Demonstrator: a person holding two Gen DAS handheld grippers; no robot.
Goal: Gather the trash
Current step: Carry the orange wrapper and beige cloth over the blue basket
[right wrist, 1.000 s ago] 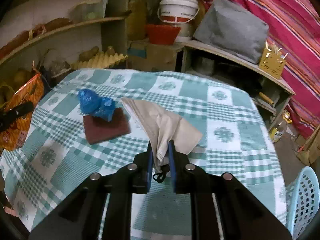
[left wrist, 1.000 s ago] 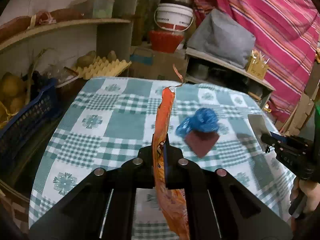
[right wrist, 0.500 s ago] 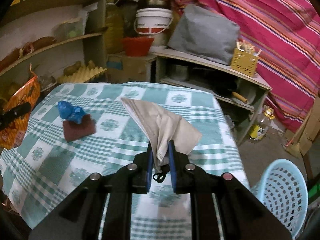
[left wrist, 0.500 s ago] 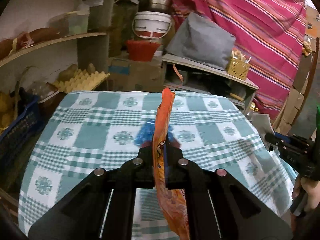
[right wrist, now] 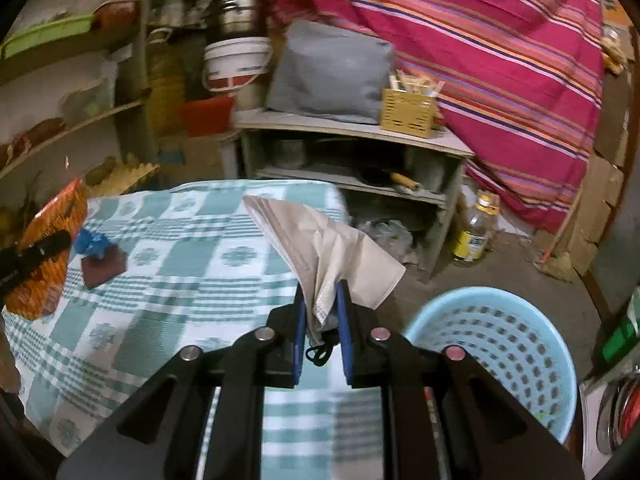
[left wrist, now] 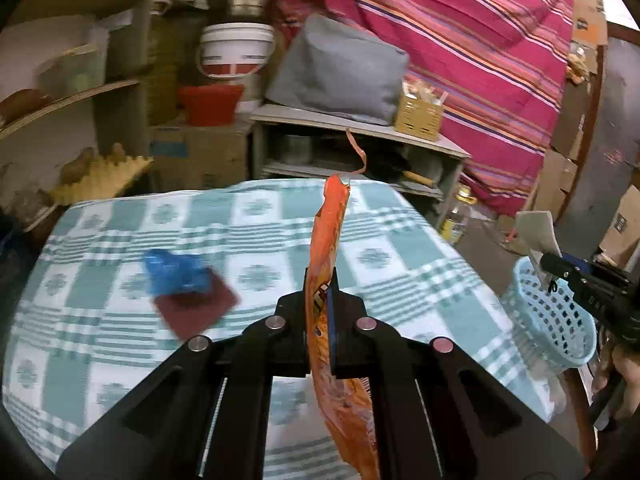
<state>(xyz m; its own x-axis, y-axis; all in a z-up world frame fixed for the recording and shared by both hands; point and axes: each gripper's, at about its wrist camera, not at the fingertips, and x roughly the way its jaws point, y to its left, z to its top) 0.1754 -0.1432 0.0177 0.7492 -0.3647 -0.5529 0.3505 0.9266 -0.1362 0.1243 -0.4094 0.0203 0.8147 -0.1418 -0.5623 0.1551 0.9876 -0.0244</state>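
Note:
My left gripper (left wrist: 320,284) is shut on an orange snack wrapper (left wrist: 329,248) held upright above the checked table (left wrist: 256,216). My right gripper (right wrist: 322,300) is shut on a crumpled grey paper bag (right wrist: 320,240), near the table's right edge. A light blue perforated basket (right wrist: 492,348) stands on the floor to the right; it also shows in the left wrist view (left wrist: 548,316), under the right gripper (left wrist: 560,266). A blue plastic bag (left wrist: 176,272) lies on a dark red pad (left wrist: 196,308) on the table.
Shelves with a white bucket (left wrist: 236,52), a red bowl (left wrist: 210,104) and a grey cushion (left wrist: 340,76) stand behind the table. An egg tray (left wrist: 104,176) lies at the left. A bottle (right wrist: 476,232) stands on the floor. A striped pink cloth (right wrist: 500,60) hangs at the right.
Both grippers have swung to the right with their loads. The blue basket has come into view near the right gripper. The blue bag and pad now lie further left in both views.

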